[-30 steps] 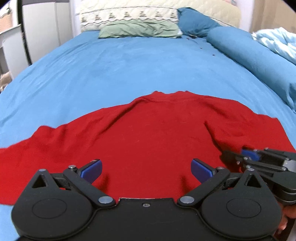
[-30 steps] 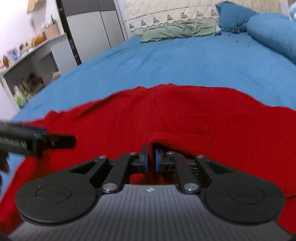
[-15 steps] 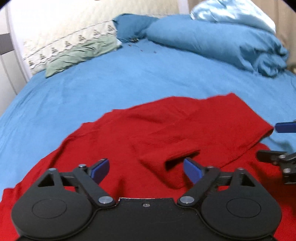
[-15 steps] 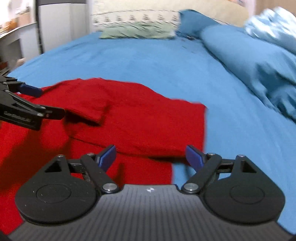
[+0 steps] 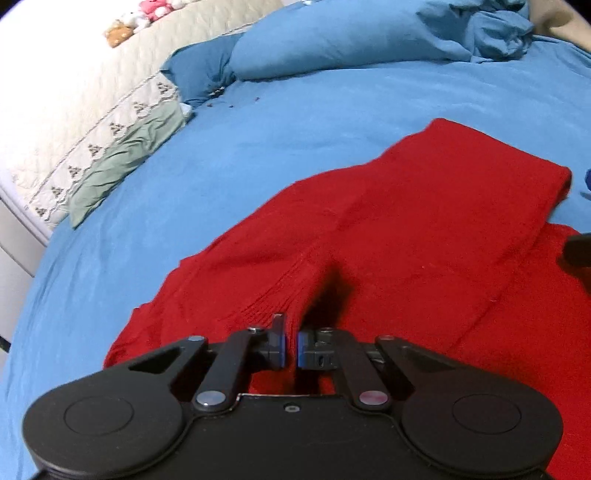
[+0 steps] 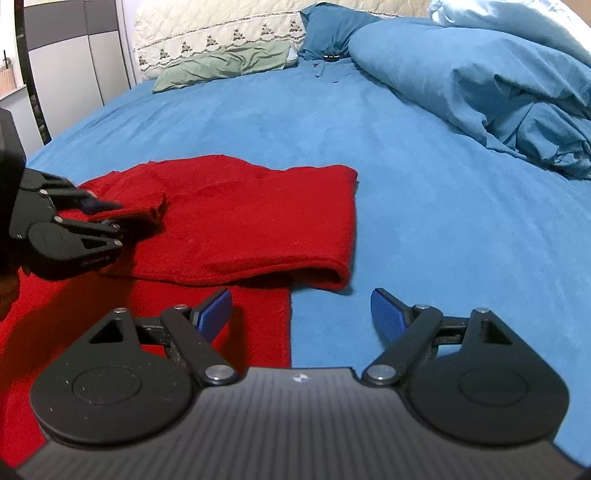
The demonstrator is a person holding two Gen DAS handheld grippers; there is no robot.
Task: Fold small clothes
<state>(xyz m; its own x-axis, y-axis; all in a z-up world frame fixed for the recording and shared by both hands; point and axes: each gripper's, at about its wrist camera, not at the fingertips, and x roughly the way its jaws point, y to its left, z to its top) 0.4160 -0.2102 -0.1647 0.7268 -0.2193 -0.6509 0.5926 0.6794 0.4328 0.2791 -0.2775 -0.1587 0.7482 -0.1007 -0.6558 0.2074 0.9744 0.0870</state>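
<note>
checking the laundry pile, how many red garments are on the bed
1: a red sweater spread on the blue bedsheet, its sleeve cuff pinched by the left gripper. More could lie outside both views.

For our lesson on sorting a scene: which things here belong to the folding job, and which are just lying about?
Part of the job:
red garment
left gripper, jaws shut on its cuff
right gripper, jaws open
blue bed sheet underneath

Lying about:
green pillow
blue duvet
stuffed toys
</note>
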